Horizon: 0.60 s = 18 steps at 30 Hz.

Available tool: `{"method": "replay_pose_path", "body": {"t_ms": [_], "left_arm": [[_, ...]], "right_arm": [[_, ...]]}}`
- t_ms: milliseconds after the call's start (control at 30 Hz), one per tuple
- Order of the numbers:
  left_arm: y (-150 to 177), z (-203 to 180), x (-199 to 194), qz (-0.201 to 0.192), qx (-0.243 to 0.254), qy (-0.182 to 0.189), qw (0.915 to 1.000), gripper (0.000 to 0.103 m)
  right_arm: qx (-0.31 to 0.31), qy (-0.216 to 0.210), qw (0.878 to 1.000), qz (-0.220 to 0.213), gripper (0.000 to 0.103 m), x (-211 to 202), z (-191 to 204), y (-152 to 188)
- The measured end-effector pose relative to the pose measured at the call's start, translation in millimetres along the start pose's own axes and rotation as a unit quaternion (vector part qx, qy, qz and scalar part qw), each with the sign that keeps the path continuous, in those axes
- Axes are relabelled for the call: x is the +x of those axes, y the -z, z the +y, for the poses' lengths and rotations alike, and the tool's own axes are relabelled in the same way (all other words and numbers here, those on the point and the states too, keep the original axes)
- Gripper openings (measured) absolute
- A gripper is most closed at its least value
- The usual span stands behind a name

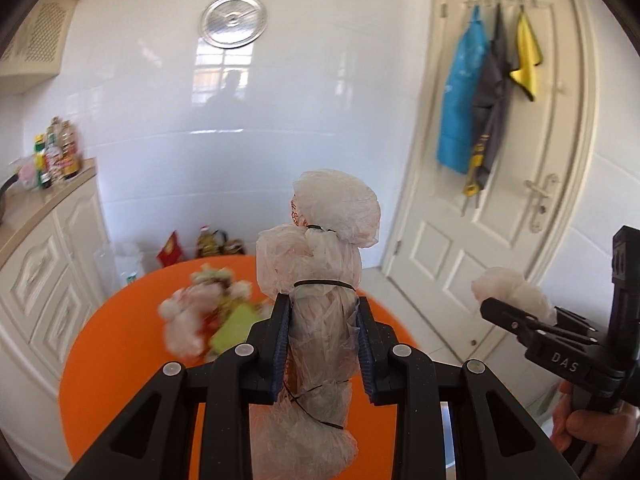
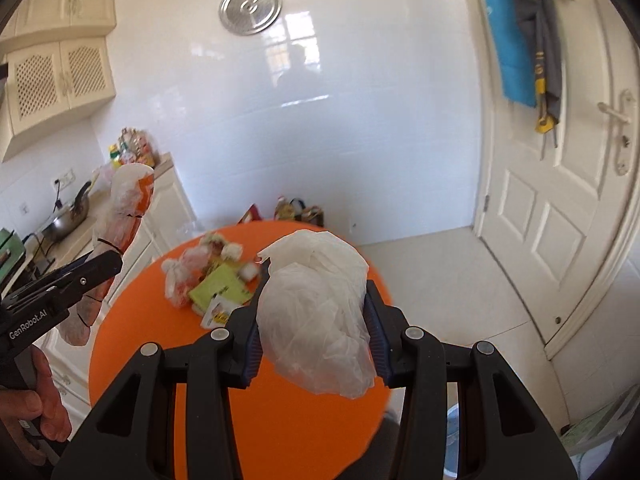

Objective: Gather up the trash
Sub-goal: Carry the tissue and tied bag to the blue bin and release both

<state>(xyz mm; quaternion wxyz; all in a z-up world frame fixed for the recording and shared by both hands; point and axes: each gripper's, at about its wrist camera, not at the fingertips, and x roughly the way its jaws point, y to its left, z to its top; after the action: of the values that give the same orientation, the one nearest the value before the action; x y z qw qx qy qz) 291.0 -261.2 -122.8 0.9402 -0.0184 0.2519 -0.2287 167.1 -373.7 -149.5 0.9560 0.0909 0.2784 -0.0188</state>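
Wok [image 2: 66, 222] only from right wrist.

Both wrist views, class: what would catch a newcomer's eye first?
The round orange table dominates, with a small heap of wrappers and litter at its far side. Nearer, the left tongs grip a long bundle of clear plastic tied with black bands, and the right tongs clamp a crumpled white plastic bag.

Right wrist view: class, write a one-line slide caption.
Right hand-held gripper clamps a crumpled plastic bag above an orange table strewn with trash.
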Motion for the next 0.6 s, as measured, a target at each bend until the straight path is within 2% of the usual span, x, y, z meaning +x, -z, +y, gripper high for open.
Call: {"method": "replay_pose_path", "body": {"t_ms": [233, 333, 467, 600], "left_arm": [[-0.5, -37.5, -12.5, 0.001, 0.029, 0.088, 0.9957, 0.026], [-5.8, -39.5, 7.8, 0.017, 0.037, 0.128, 0.9909, 0.026], [1.6, -49.4, 31.3, 0.058, 0.052, 0.173, 0.9818, 0.026], [29.6, -64.6, 58.9, 0.121, 0.061, 0.212, 0.9678, 0.026]], "right_arm": [[0.035, 0.072, 0.996, -0.037, 0.044, -46.2, -61.0, -8.8], [0.061, 0.108, 0.991, -0.043, 0.044, -63.2, -95.8, -3.8], [0.099, 0.152, 0.983, -0.036, 0.044, -77.1, -143.2, 11.9], [0.144, 0.187, 0.972, -0.008, 0.044, -72.5, -191.0, 40.1]]}}
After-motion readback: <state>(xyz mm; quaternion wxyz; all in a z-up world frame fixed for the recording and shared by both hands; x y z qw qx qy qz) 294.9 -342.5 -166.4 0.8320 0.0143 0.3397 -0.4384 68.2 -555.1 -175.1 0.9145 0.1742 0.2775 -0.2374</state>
